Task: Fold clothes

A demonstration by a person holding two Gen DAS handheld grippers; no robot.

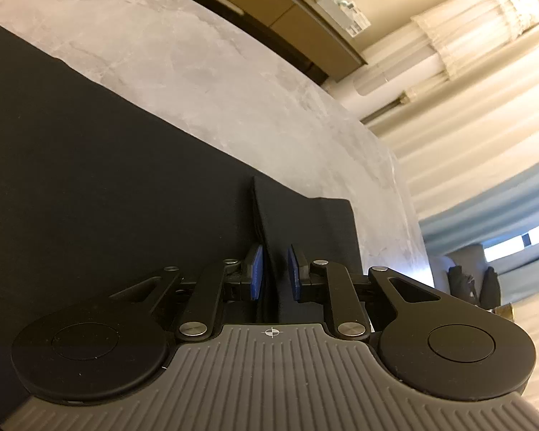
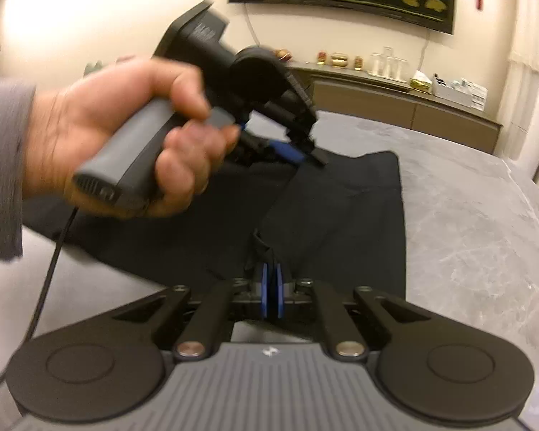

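While left wrist view shows dark navy woven garment (image 1: 90,165) flat across frame's left and centre on grey marbled tabletop (image 1: 204,82), left gripper (image 1: 275,273) straddles raised fold ridge, blue pads (image 1: 257,269) narrowly apart; contact unclear.

Right wrist view: right gripper (image 2: 269,287) pressed together, pinching cloth edge at lower centre. Left hand (image 2: 125,136) upper left.

Judgement: fabric light, limp, drapes; grip hems or corners, both ends together.

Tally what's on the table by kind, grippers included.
Dark garment: 1
Grippers: 2, left gripper and right gripper
Total: 3
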